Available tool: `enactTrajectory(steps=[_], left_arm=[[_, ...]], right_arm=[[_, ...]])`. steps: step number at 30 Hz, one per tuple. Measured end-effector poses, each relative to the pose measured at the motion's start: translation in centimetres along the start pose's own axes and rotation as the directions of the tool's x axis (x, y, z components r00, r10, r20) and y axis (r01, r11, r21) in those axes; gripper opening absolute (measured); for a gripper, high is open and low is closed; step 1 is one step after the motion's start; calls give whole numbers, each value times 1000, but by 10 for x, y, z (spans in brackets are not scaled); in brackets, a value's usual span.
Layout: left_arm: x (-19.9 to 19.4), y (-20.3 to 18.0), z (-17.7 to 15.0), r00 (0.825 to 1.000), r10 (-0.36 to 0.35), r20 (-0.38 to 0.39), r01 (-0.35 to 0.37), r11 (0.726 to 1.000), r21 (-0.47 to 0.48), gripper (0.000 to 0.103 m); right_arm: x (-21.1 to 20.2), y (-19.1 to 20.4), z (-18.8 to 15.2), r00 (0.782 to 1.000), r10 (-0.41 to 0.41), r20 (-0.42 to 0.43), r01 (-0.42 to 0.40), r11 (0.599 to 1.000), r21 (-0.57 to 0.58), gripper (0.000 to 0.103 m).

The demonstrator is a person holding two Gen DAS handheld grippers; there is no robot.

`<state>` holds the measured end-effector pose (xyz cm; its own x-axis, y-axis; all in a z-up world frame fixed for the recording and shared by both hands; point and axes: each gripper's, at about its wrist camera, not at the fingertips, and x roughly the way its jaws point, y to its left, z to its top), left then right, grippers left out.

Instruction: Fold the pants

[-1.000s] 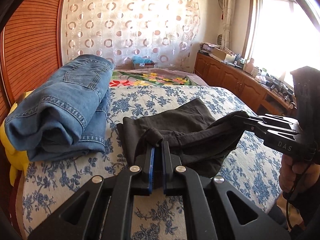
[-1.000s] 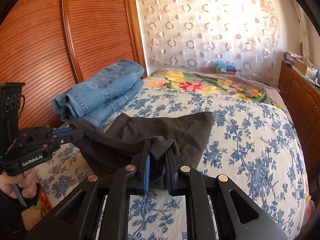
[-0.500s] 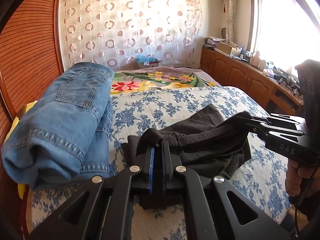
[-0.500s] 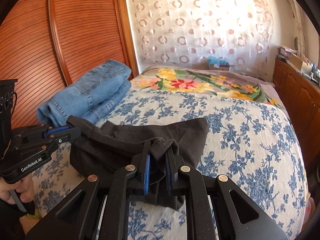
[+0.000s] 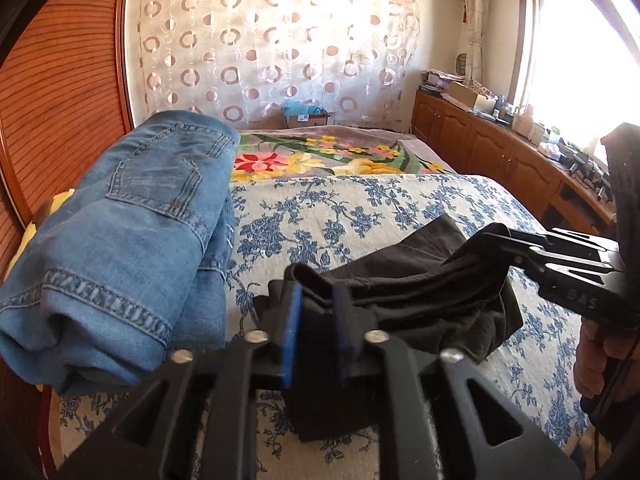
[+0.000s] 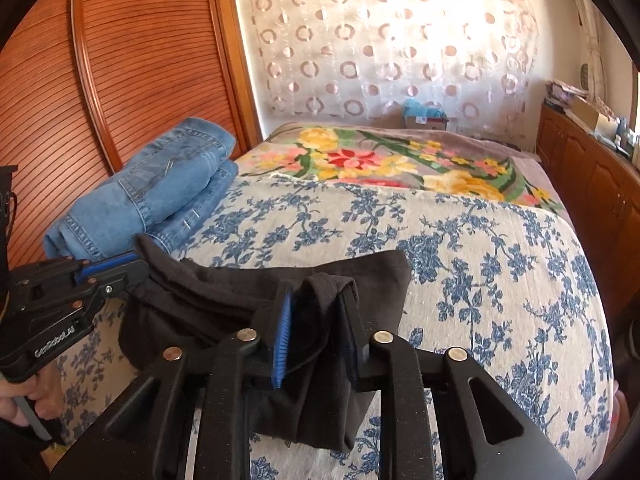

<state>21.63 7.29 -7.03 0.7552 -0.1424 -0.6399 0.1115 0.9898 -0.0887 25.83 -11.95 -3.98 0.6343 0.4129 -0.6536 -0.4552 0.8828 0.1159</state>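
Both grippers, L (image 5: 314, 312) & R (image 6: 316, 320), jaws opening, black pants (image 5: 420, 280) edge slack between them vs clamped before; fold dropped on bed (image 6: 480, 240), release step.

A bedroom in a home; a wide bed (image 6: 500, 264) fills the room, spread with a cream cover printed in blue flowers, and a plush blanket (image 6: 400, 160) with red and yellow blossoms lies across its far end; folded blue jeans (image 5: 132, 240) are stacked at the bed's edge beside a slatted wooden wardrobe door (image 6: 132, 60); a sheer curtain (image 5: 280, 40) patterned with rings hangs along the far wall; low wooden cabinets (image 5: 500, 152) run under a bright window (image 5: 580, 40), their top crowded with boxes, bottles and small household clutter; an air conditioner's lower edge shows near the ceiling.
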Motion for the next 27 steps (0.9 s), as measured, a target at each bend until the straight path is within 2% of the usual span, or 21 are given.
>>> enactTrajectory(steps=[1, 2, 3, 5, 8, 11, 20, 27], left_arm=[[-2, 2, -1, 1000, -3, 3, 3, 1000, -2, 30], [-5, 3, -4, 1000, -6, 7, 6, 1000, -2, 38], [-8, 3, -5, 1000, -7, 10, 7, 1000, -2, 42], [-14, 4, -10, 1000, -26, 11, 26, 1000, 1, 44], [-20, 3, -21, 999, -34, 10, 33, 999, 14, 51], [-22, 1, -34, 999, -33, -7, 33, 999, 31, 52], [-4, 2, -53, 993, -38, -108, 43, 998, 41, 52], [3, -1, -54, 992, -36, -121, 43, 998, 48, 51]], right_arm=[[-4, -1, -2, 1000, -8, 6, 8, 1000, -4, 26], [-8, -2, -3, 1000, -16, 18, 16, 1000, -9, 33], [-15, -5, -6, 999, -22, 33, 22, 1000, -10, 41], [-24, -9, -10, 999, -15, 38, 15, 1000, -2, 46], [-37, -17, -19, 999, -11, 45, 10, 1000, 6, 47], [-41, -21, -29, 1000, 6, 23, -6, 1000, -8, 47], [-11, -17, -56, 993, 49, -103, -52, 998, -27, 47], [1, -21, -57, 990, 62, -130, -62, 998, 0, 45]])
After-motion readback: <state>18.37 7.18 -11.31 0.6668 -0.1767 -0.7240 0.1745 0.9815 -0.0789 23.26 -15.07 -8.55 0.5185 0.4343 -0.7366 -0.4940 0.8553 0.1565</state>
